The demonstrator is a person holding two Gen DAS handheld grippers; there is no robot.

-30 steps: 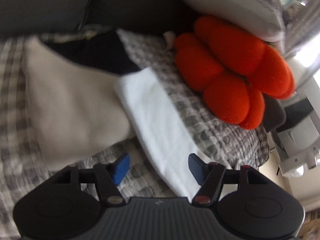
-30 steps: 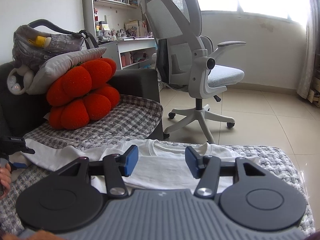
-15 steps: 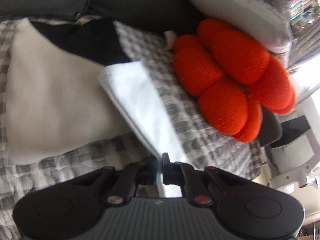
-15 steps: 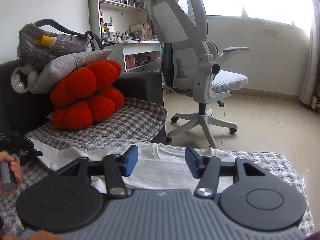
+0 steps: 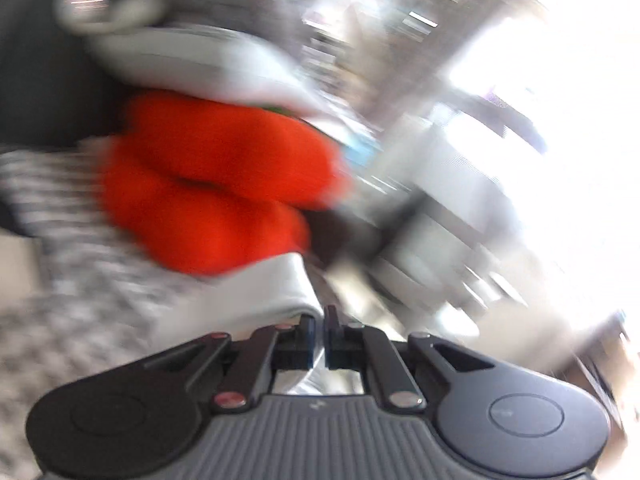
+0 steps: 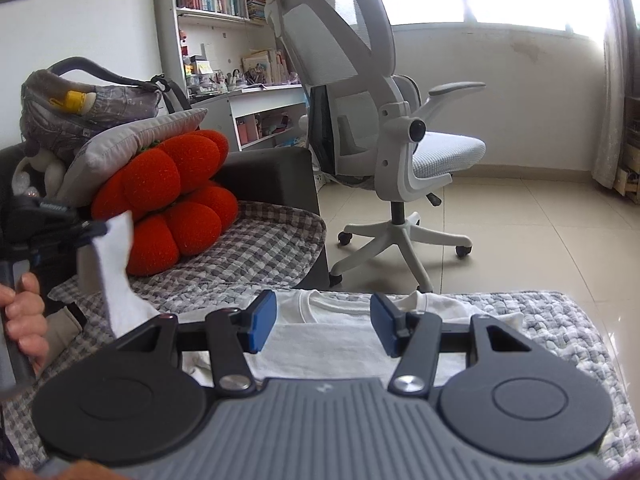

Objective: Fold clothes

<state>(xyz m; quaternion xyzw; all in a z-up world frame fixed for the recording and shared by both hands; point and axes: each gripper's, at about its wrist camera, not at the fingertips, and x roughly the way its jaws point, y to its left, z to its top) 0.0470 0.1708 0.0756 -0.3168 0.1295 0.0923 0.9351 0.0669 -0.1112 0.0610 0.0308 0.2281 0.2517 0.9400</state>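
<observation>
A white T-shirt [image 6: 320,332] lies flat on the checked grey cover of the sofa [image 6: 248,256], its collar toward the far edge. My left gripper [image 5: 319,326] is shut on the shirt's end [image 5: 264,296], white cloth pinched between its pads; the left wrist view is heavily blurred. In the right wrist view that left gripper [image 6: 86,230] holds the white end [image 6: 114,264] lifted above the sofa at the left, a hand [image 6: 22,320] on its handle. My right gripper [image 6: 322,320] hovers open over the shirt near the collar, nothing between its blue pads.
An orange-red lobed cushion [image 6: 172,204] leans on the sofa back under a grey pillow [image 6: 132,148] and a bag [image 6: 80,108]. A white office chair [image 6: 384,132] stands on the tiled floor beyond the sofa. A beige garment [image 6: 60,328] lies at the left.
The left gripper closed on the white shirt's end, then lifted it up and swung toward the cushion. The right gripper stayed in place, open.
</observation>
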